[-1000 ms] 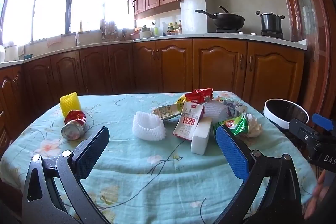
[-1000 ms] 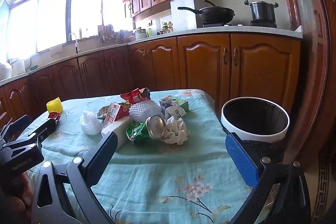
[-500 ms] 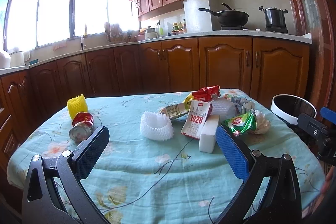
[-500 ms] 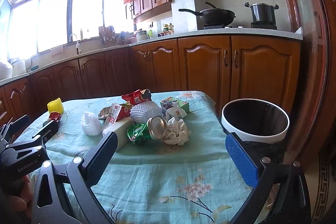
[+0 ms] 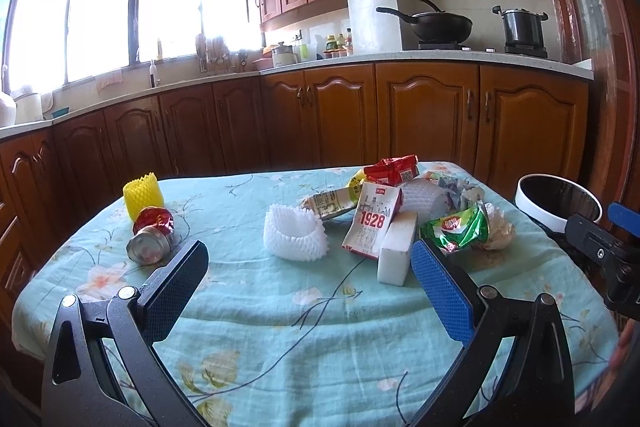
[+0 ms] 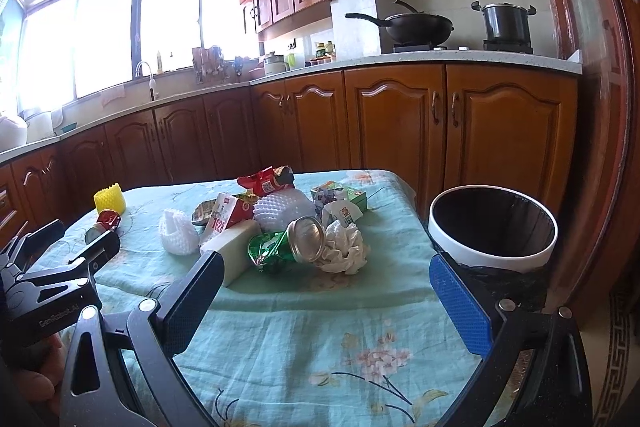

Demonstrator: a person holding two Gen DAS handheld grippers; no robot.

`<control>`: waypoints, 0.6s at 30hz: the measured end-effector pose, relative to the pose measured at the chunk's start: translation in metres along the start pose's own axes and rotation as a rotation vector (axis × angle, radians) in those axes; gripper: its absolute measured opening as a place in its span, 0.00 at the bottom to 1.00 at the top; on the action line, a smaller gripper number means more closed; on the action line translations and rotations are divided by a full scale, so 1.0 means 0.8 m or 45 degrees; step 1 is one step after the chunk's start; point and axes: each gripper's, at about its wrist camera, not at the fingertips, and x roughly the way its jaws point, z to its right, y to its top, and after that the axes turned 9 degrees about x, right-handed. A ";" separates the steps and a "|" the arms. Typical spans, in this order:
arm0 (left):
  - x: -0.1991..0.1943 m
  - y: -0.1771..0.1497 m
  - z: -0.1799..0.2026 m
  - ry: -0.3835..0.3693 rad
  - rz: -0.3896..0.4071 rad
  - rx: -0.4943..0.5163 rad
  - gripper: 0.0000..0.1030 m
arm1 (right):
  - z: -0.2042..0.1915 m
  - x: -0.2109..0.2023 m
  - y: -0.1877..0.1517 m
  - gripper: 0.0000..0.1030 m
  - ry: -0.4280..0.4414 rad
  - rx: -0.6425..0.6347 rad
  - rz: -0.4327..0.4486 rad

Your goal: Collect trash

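Trash lies on the table's blue floral cloth (image 5: 280,327): a white foam net (image 5: 294,233), a "1928" carton (image 5: 372,223), a white block (image 5: 396,253), a green wrapper (image 5: 460,229), crumpled tissue (image 6: 346,247), a crushed can (image 6: 306,233), a red packet (image 5: 392,169), a red can (image 5: 152,235) and a yellow foam net (image 5: 142,193). A white-rimmed bin (image 6: 492,227) stands off the table's right edge. My left gripper (image 5: 308,287) is open and empty, short of the pile. My right gripper (image 6: 326,299) is open and empty, between pile and bin.
Wooden cabinets (image 5: 400,115) line the far wall under a counter with a wok (image 5: 440,25) and a pot (image 5: 520,27). The left gripper shows at the left edge of the right wrist view (image 6: 52,287). The right gripper shows at the right edge of the left wrist view (image 5: 600,247).
The left gripper has drawn back and swung slightly left, so the table sits more central and more of its near cloth shows. The right gripper has barely moved. Both stay open.
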 end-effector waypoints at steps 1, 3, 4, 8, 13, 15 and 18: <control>0.001 0.000 -0.001 -0.004 -0.006 -0.001 1.00 | 0.000 0.000 0.000 1.00 0.001 0.001 -0.001; 0.003 0.000 0.000 -0.013 -0.017 -0.003 1.00 | 0.000 0.001 -0.001 1.00 0.003 0.004 -0.005; 0.005 -0.001 0.001 -0.016 -0.021 -0.002 1.00 | 0.000 0.001 -0.001 1.00 0.002 0.003 -0.005; 0.009 -0.002 0.003 -0.021 -0.028 0.000 1.00 | 0.001 0.003 -0.002 1.00 0.005 0.007 -0.013; 0.013 -0.002 0.002 -0.027 -0.039 -0.005 1.00 | 0.002 0.005 -0.002 1.00 0.009 0.009 -0.016; 0.014 -0.002 0.002 -0.029 -0.043 -0.005 1.00 | 0.003 0.006 -0.002 1.00 0.011 0.010 -0.019; 0.015 -0.002 0.003 -0.031 -0.048 -0.002 1.00 | 0.003 0.006 -0.001 1.00 0.012 0.011 -0.022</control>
